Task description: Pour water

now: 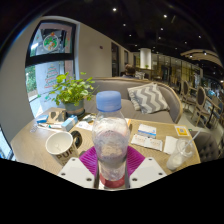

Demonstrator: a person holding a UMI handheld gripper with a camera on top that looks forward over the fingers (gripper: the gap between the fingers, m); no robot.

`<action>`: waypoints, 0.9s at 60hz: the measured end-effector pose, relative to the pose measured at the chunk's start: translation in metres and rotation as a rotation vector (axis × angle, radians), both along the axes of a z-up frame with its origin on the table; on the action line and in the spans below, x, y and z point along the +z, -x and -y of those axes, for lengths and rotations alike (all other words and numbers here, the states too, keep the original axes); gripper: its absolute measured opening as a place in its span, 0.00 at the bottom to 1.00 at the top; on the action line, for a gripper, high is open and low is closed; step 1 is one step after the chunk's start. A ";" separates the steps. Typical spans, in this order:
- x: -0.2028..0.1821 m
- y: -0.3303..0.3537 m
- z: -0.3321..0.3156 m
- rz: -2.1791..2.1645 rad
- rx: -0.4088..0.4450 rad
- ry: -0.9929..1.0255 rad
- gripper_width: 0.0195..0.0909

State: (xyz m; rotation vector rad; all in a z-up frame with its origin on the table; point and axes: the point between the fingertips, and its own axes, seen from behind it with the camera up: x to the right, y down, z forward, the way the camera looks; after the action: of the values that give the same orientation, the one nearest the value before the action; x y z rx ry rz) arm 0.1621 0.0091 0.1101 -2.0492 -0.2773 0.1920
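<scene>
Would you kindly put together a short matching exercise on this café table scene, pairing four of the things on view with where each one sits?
Things:
1. water bottle
2. mug
3. potted plant
4. glass

Places:
A. beyond the mug, near the window
B. between the gripper fingers
C. on the table, right of the bottle
D. on the table, left of the bottle

Pairs: 1-B, 2-D, 3-A, 4-C

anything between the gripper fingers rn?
Yes. In the gripper view, a clear water bottle with a blue cap stands upright between the fingers of the gripper, against the pink pads; whether both press it is unclear.
</scene>
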 end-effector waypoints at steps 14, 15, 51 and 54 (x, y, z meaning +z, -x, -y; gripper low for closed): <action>-0.043 -0.002 0.002 -0.023 0.023 0.008 0.22; -0.045 -0.003 0.003 -0.024 0.023 0.013 0.22; -0.040 -0.031 0.061 0.060 -0.156 0.201 0.92; -0.032 -0.033 0.079 0.083 -0.188 0.227 0.92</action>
State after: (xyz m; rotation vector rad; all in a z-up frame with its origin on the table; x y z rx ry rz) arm 0.1955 -0.0703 0.0786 -2.2978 -0.1156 0.0224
